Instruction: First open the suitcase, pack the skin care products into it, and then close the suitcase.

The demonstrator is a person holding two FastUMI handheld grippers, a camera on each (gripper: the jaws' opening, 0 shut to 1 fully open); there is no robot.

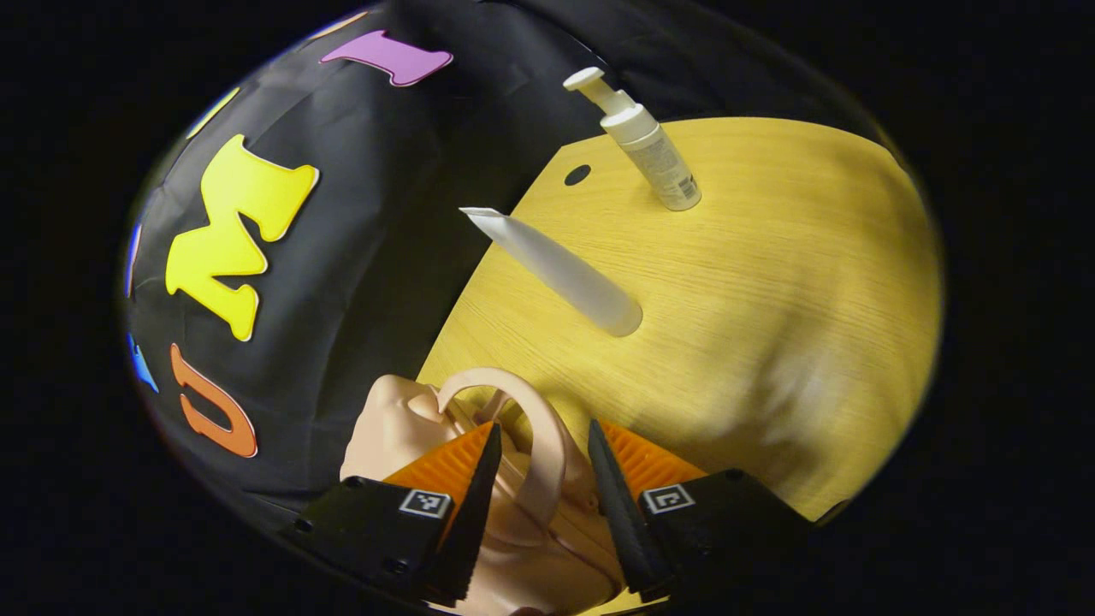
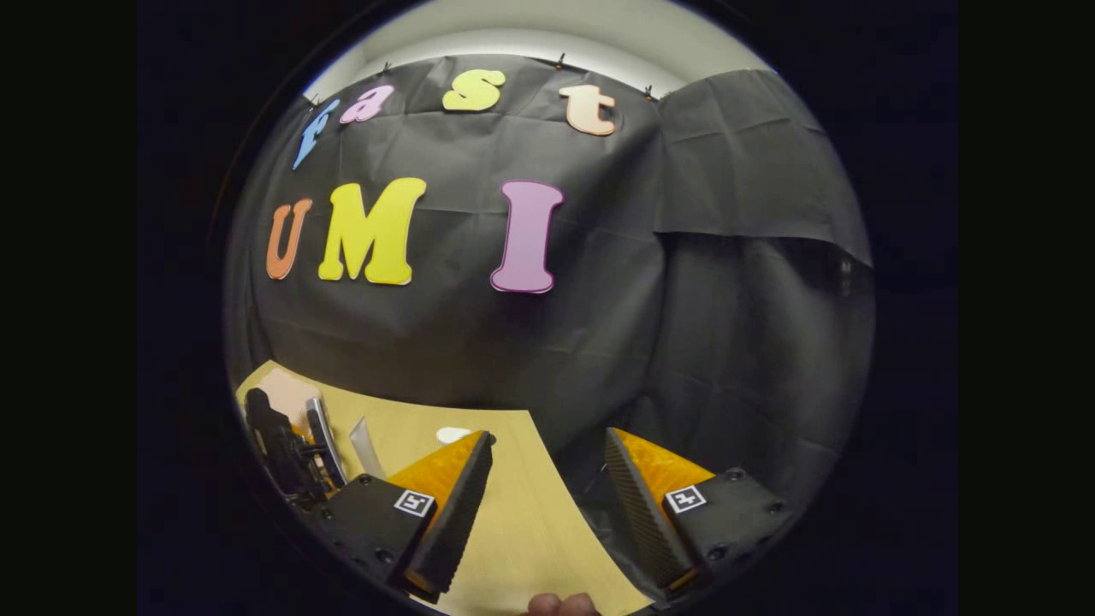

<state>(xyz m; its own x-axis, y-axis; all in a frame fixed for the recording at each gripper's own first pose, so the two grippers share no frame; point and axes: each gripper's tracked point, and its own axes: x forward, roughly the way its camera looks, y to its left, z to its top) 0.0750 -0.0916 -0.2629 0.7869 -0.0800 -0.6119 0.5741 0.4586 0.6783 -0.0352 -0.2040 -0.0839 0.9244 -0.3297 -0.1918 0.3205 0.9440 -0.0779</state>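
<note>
fingers of the left gripper [image 1: 543, 453] stood apart at bottom centre of the left gripper view, straddling the arched handle [image 1: 535, 428] of the pink suitcase [image 1: 402, 423], not clearly pressing it. white tube [image 1: 560, 272] stood mid-frame and pump bottle [image 1: 646, 145] at upper centre, both on the yellow wooden surface [image 1: 770, 299]. right gripper [image 2: 547, 466] fingers were open and empty at bottom of the right gripper view.

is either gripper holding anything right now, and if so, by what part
The left gripper straddles the pink suitcase's curved handle, but whether both fingers press on it cannot be told. The right gripper is open, holding nothing.
</note>
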